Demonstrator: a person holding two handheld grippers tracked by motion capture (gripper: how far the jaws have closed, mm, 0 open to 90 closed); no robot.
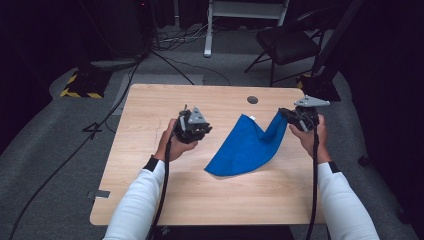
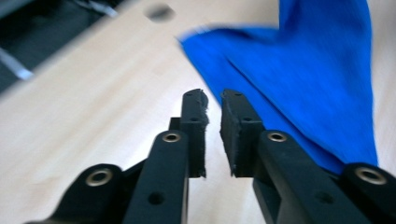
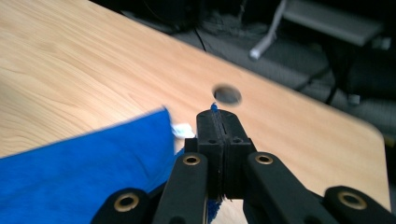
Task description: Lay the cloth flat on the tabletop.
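Pinching one corner of the blue cloth, the right gripper lifts it; the cloth's length runs diagonally toward the near-left, while the left gripper hangs slightly parted, empty.

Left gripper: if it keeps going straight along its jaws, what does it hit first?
Probably the blue cloth. In the left gripper view the left gripper has its jaws slightly apart with nothing between them, pointing at the cloth's near folded edge over the light wooden table. Depth is unclear, so it could touch the tabletop first.
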